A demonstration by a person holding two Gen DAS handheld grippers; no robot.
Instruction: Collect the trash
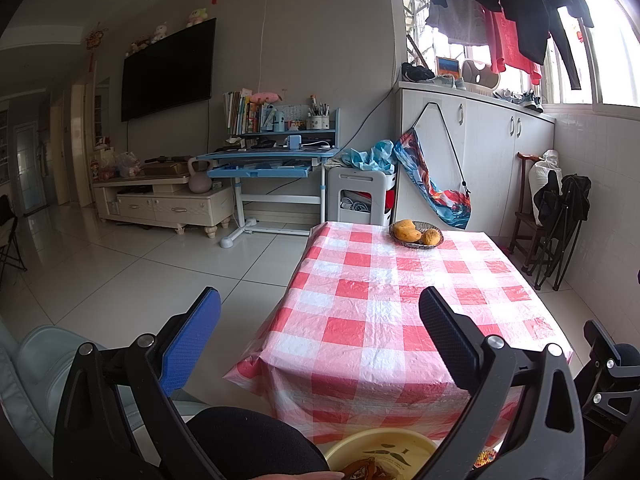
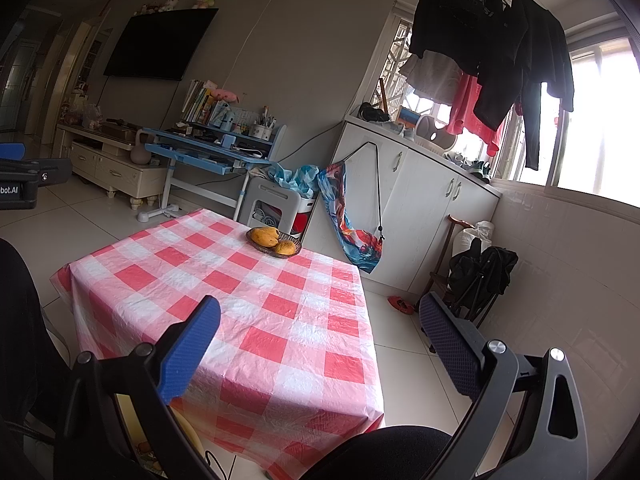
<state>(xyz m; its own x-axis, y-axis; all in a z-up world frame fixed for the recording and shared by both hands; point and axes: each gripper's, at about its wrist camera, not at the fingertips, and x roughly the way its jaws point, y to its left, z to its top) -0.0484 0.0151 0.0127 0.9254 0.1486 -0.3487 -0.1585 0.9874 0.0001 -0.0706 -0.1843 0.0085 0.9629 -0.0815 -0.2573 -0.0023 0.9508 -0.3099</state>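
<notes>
You're in a lived-in home living room: a large black wall-mounted television above a cream media cabinet, a blue-and-white child's study desk stacked with books, dark and red laundry hanging by the window, and a red-and-white checked plastic tablecloth covering the table.

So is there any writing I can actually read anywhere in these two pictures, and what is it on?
"ebot.AI": cut off at the frame edge, on the black body of the left tongs, seen from the right wrist view.
Black hoodie hanging at the window: dark print, too faint to read.
Book spines on the blue desk: too small.
Yellow bowl: a drawing, no words.
</notes>
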